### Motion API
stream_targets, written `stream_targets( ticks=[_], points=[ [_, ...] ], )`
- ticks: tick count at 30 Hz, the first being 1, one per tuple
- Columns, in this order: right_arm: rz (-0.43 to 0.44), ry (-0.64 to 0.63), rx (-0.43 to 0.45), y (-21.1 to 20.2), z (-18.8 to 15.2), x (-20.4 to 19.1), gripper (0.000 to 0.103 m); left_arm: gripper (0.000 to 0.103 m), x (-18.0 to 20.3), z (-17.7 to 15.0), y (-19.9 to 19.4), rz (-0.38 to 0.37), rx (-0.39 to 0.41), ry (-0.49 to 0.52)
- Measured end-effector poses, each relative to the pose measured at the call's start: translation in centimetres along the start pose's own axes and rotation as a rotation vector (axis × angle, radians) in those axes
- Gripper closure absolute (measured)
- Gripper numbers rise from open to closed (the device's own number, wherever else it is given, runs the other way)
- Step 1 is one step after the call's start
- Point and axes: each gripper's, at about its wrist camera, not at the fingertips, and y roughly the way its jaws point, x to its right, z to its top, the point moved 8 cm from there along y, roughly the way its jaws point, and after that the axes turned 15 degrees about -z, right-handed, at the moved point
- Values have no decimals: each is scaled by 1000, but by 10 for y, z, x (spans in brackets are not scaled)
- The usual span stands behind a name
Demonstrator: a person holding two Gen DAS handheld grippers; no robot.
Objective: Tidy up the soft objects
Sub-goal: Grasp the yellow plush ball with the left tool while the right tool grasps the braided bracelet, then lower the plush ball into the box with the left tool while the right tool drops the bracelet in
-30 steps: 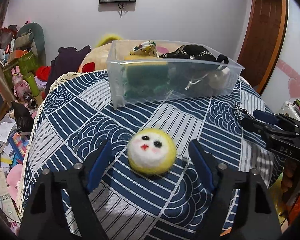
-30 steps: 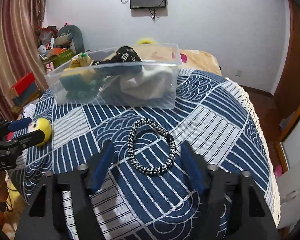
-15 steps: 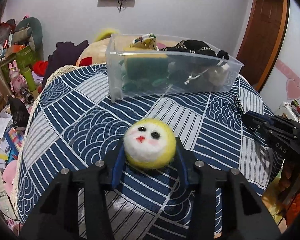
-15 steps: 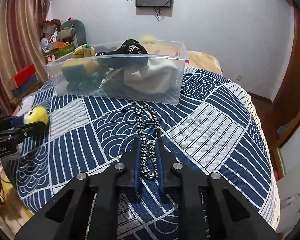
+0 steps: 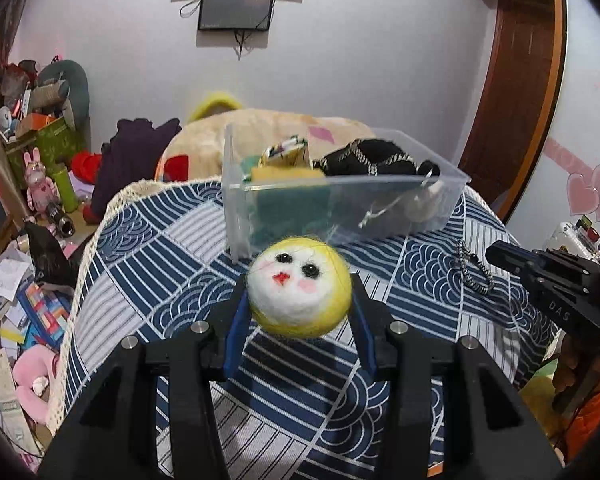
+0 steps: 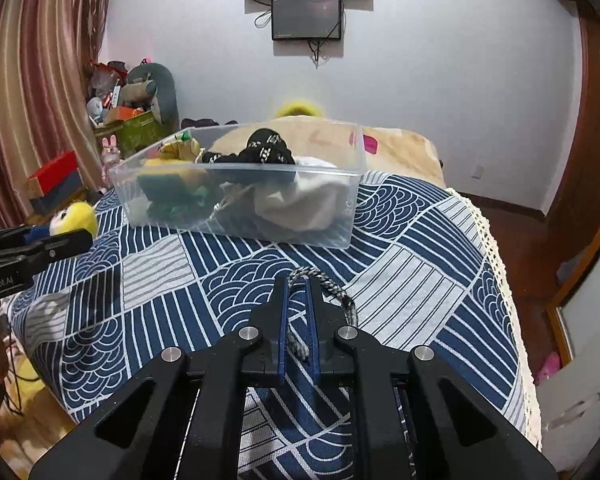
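Over on my far left, past the lace-trimmed edge of the surface (image 5: 100, 216), the floor is a jumble of papers, a pink plush toy (image 5: 30, 380) and a green box of clutter (image 5: 50, 140). My left tool (image 5: 298, 308) has its blue-padded fingers (image 5: 236, 328) pressed against both sides of the round yellow-and-white felt ball with a little face (image 5: 298, 286), black eyes and red mouth turned to my camera; the ball sits raised above the cloth. Under it spreads the navy-and-white patterned tablecloth (image 5: 172, 264). Just behind the ball stands the clear plastic storage bin (image 5: 236, 216), resting on the cloth, holding a yellow-and-green sponge (image 5: 284, 178), a black knitted piece with pale trim (image 5: 372, 160) and something white at its right end. Moving right, the black-and-white braided cord loop (image 6: 332, 288) is pinched between the narrow blue pads of my right tool (image 6: 298, 284), jaws nearly together, one strand running down between them and the rest of the loop curling out past the right finger; from my left camera that loop (image 5: 474, 266) hangs at the tip of the right tool (image 5: 500, 252), near the bin's right corner. I cannot tell whether the cord touches the cloth. Furthest right, a dark wooden door frame (image 5: 516, 80) meets the pale wall.
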Motion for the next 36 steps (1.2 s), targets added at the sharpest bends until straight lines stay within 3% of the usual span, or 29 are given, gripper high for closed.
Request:
stream_targets(
  ticks=[5,6,7,9,10,15,18,19,21,22,30,36],
  points=[
    [-43,-6,-31,5,-2,4,93,57,3,2,0,-4,4,8],
    [-53,-6,-44,7,-4,6,83,57,3,1,1,-4,0,8],
    [-48,-2,-62,10,-7,6,63,57,3,-1,3,-2,-6,8],
    [-36,28,-68,11,-10,9,42,57,2,-5,7,-1,-22,9],
    [-32,36,-62,11,-10,10,41,57,2,-7,7,1,-25,9],
    [-14,16,-119,24,-20,3,41,57,0,-11,11,-5,-39,-5],
    [-43,-3,-112,31,-26,1,57,57,1,-12,12,-4,-39,-3],
    [-43,-6,-105,29,-25,1,72,57,1,-13,11,-2,-39,-2],
    [-36,-7,-107,29,-24,2,88,57,1,-13,12,-2,-40,-2],
    [-38,-3,-105,29,-24,3,91,57,1,-13,12,-3,-40,-3],
    [-43,3,-66,18,-19,8,92,57,3,-8,8,0,-24,11],
    [-26,18,6,3,9,9,92,57,7,11,2,-7,15,34]
  ],
)
